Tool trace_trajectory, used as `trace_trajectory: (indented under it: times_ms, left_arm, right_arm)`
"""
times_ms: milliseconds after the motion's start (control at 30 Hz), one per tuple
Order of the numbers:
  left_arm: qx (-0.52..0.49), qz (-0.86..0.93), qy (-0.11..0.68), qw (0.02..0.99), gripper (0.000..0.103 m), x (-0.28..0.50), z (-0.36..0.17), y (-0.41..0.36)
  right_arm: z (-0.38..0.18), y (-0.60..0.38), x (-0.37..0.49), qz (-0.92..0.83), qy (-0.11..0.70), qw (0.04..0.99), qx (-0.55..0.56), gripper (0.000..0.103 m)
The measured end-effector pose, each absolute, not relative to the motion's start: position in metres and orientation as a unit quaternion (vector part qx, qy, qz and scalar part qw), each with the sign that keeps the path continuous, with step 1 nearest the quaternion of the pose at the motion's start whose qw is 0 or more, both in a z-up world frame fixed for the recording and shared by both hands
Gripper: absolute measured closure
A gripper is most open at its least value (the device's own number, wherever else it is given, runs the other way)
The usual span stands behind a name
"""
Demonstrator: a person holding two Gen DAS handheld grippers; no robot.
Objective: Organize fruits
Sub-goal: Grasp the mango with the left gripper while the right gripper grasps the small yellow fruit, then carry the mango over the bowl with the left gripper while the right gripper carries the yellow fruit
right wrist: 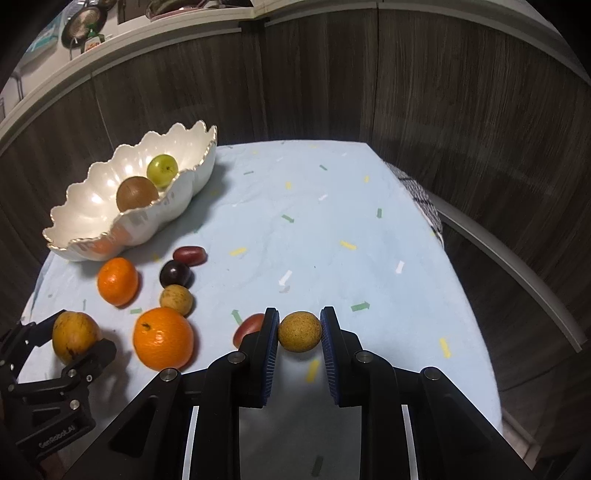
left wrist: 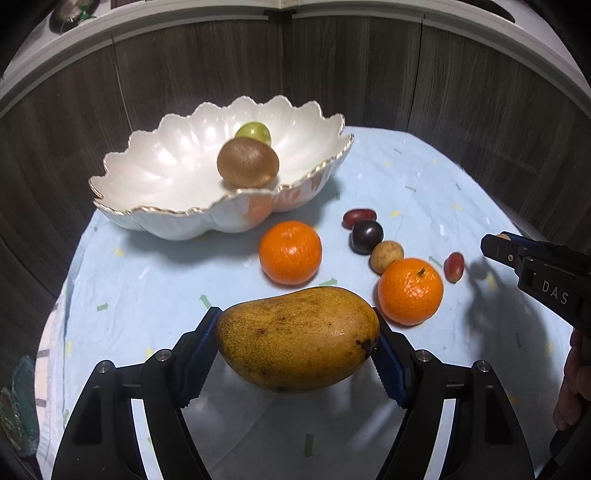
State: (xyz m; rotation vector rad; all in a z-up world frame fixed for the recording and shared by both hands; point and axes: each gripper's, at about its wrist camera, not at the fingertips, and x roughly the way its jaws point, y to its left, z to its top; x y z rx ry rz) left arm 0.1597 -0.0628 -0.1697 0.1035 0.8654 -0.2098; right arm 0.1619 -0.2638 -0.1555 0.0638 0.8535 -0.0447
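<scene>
My left gripper (left wrist: 297,343) is shut on a yellow mango (left wrist: 299,338) and holds it above the cloth; it also shows in the right wrist view (right wrist: 74,338). My right gripper (right wrist: 299,330) is shut on a small tan round fruit (right wrist: 299,331). A white scalloped bowl (left wrist: 155,177) stands at the back left and holds a kiwi (left wrist: 247,162) and a green fruit (left wrist: 255,133). Two oranges (left wrist: 290,252) (left wrist: 410,291), a dark plum (left wrist: 366,237), a tan longan (left wrist: 386,256) and red oblong fruits (left wrist: 359,218) (left wrist: 454,266) lie on the cloth.
The table wears a light blue cloth (right wrist: 332,229) with small coloured marks. Dark wood panels (right wrist: 443,92) curve behind the table. A checked cloth (right wrist: 424,195) hangs at the right edge. A shelf with kitchen items (right wrist: 85,33) runs above at the left.
</scene>
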Motion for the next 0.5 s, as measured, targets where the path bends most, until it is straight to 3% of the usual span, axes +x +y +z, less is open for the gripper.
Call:
trace_trajectory:
  times_ms: [500]
  left_arm:
    - [0.021,-0.074,0.393,0.916,0.028,0.166,-0.124,-0.031]
  right_arm:
    - [-0.111,-0.232,0.166,0.011,0.390,0.920,0.019,0.079]
